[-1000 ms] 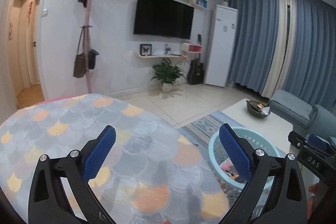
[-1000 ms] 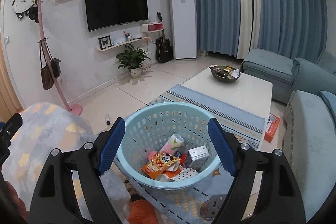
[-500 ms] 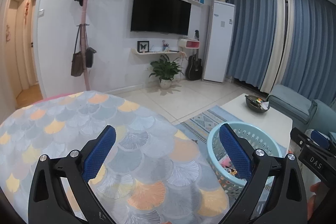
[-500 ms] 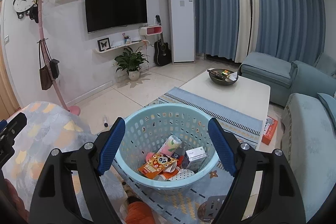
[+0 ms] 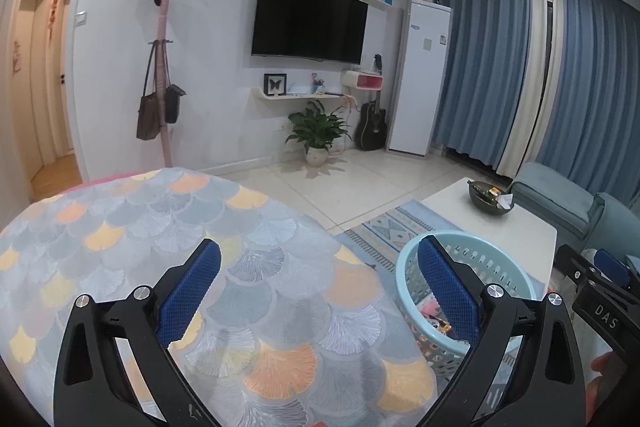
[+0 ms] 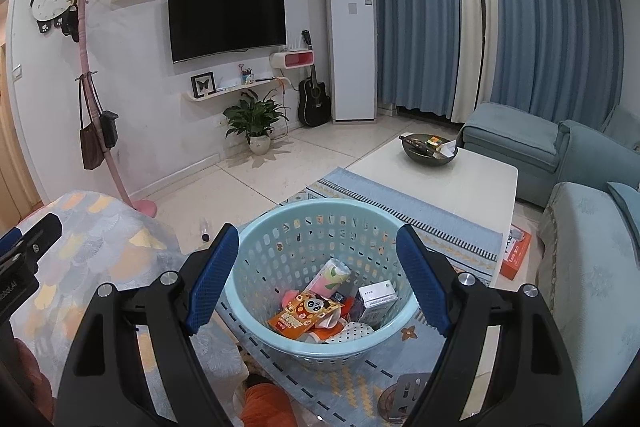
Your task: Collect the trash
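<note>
Left claw (image 5: 318, 289): spread wide, nothing held, above the desk (image 5: 120, 227) with the scale-patterned cloth. Right claw (image 6: 318, 277): spread wide, nothing held, above the basket (image 6: 248, 291). Basket stands on the rug (image 6: 448, 223), just beside the desk and near the coffee table (image 6: 472, 179). Trash lies inside it: orange panda packet (image 6: 302, 315), white box (image 6: 376, 301), pink tube (image 6: 330, 277).
</note>
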`<state>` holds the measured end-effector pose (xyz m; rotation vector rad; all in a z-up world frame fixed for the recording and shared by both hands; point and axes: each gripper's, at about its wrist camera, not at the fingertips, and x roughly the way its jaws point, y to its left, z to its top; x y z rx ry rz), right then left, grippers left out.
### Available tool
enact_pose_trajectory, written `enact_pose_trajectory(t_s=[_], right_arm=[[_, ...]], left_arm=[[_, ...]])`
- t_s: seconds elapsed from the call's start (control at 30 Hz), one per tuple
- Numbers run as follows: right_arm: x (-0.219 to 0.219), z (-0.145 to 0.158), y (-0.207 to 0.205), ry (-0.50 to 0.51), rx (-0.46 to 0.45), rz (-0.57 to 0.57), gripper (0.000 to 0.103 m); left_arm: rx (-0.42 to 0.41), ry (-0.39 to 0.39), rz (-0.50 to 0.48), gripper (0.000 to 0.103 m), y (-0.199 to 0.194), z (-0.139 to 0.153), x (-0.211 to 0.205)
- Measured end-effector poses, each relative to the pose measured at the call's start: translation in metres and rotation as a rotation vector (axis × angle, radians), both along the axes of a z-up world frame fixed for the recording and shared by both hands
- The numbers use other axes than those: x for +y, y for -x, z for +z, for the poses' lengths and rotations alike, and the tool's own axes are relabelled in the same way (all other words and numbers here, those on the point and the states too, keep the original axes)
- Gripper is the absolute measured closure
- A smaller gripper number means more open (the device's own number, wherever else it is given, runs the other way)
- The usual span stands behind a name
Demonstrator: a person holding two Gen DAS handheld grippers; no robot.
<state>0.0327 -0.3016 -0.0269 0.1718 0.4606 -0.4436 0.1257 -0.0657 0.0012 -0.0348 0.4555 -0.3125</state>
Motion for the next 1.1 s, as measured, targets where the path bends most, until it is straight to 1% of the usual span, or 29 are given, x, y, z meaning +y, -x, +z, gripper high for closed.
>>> enact_pose_trajectory(t_s=[1.1], right_arm=[[0.0050, 0.0051, -0.0030, 0.007, -0.007, 0.019, 0.026]], left_arm=[[0.010, -0.009, -0.014, 0.007, -0.0007, -0.0015, -0.0013]])
